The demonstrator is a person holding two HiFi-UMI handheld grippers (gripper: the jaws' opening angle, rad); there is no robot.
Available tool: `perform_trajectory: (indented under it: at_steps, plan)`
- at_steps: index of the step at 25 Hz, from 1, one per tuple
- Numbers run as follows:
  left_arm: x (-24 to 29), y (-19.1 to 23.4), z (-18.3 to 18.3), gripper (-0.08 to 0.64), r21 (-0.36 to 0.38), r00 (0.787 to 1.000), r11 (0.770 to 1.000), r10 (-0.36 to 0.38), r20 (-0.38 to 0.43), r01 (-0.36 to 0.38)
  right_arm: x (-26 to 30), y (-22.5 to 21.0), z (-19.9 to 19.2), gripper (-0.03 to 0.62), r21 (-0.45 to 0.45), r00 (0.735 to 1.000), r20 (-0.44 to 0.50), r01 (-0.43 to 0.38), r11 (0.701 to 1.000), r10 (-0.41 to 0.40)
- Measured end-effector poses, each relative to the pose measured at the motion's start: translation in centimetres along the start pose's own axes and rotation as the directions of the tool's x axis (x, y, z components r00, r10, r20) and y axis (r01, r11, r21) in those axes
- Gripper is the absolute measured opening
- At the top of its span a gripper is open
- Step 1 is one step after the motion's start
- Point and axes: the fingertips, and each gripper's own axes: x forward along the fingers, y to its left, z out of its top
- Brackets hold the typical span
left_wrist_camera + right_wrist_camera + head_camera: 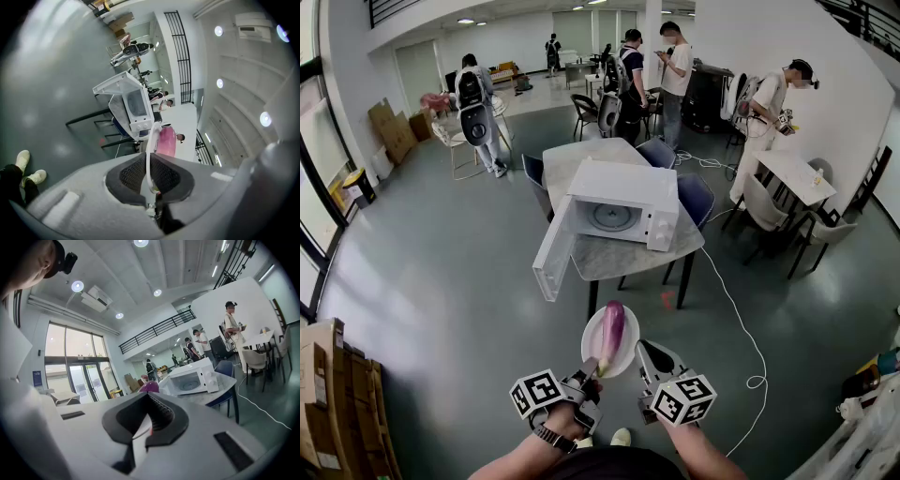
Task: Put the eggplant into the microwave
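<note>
"Two grippers show in the head view. What do they hold?"

"Both hold one white plate point(592, 345), low in the middle. The left gripper point(589, 367) pinches the near left rim. The right gripper point(643, 356) meets the right rim. The eggplant point(611, 333) lies on the plate, long and purple."

"Where is the microwave?"

"The microwave point(623, 183) sits on a table point(614, 258), well apart from the plate (higher up in the picture). Its door point(555, 253) hangs wide open on the left side. The eggplant is not in it yet."

"What does the left gripper view show?"

"The left gripper point(149, 173) has its jaws almost together, squeezed onto the thin rim of the plate point(151, 140). The eggplant point(166, 142) looks pink just past the rim. The microwave point(133, 105) is far behind it. A pair of pale shoes point(28, 168) stands on the gray floor point(56, 93) at the left."

"And the right gripper view?"

"The right gripper point(147, 416) has narrow jaws too, with a white slice of the plate point(139, 425) between the pads. The purple tip of the eggplant point(149, 386) peeks over the jaws. The microwave point(192, 380) stands farther off on its table, and you can see right inside it."
</note>
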Motion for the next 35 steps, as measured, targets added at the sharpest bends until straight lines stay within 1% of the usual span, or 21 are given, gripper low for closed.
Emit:
perform_trajectory:
  at_steps: [9,16,19,26,30,35]
  plan:
    - [0.2,0.0,-0.8,0.02,0.0,1.0,1.0,0.006,0.009,-0.006,-0.5,-0.5,-0.3,0.0,0.001,1.0,-0.006,-0.014,1.0,0.014]
    - [0.6,0.1,-1.2,0.02,0.005,1.0,1.0,0.018,0.019,-0.019,-1.1,-0.9,-0.6,0.002,0.063,0.999,-0.002,-0.052,0.997,0.053]
    - [1.3,0.2,-1.1,0.02,0.008,0.999,1.0,0.023,0.028,-0.024,-1.6,-1.5,-0.6,0.002,0.076,0.998,0.006,-0.06,0.995,0.06]
    - [3.6,-0.1,-1.2,0.02,0.01,0.999,0.999,0.031,0.03,-0.032,-1.8,-3.1,0.3,0.002,0.072,0.998,0.03,-0.059,0.996,0.057]
    - [5.2,-0.2,-0.7,0.02,0.007,0.999,1.0,0.027,0.026,-0.027,-0.8,-3.8,1.4,0.002,0.06,0.997,0.044,-0.062,0.996,0.059]
    - [7.7,0.1,1.1,0.02,0.01,0.999,1.0,0.026,0.021,-0.027,1.5,-5.0,1.8,0.002,0.064,0.998,0.04,-0.054,0.996,0.052]
